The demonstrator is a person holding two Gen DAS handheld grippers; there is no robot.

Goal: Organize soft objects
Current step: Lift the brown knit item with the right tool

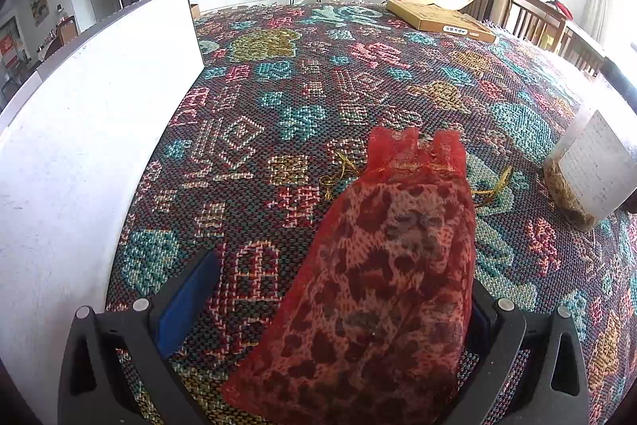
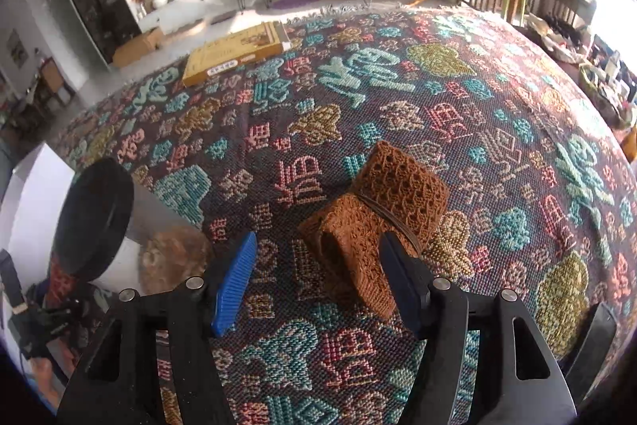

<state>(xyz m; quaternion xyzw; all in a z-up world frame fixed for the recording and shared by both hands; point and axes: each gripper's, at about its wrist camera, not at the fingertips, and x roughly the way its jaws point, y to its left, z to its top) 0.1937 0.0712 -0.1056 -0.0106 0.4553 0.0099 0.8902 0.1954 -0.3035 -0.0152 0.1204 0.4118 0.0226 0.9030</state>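
A red mesh drawstring pouch (image 1: 378, 277) with a leopard-print cloth inside lies on the patterned woven cloth (image 1: 318, 86), between the open fingers of my left gripper (image 1: 330, 289); it leans against the right finger, and its gold cord trails to both sides. A folded brown lace cloth (image 2: 374, 222), bound with a dark band, lies between the open fingers of my right gripper (image 2: 318, 273), close to the right finger (image 2: 402, 281). I cannot tell whether either finger touches its object.
A white box (image 1: 99, 130) stands at the left. A clear jar with a black lid (image 2: 99, 218) lies on its side; it also shows at the right of the left wrist view (image 1: 589, 166). A flat cardboard box (image 1: 442, 20) lies at the far edge.
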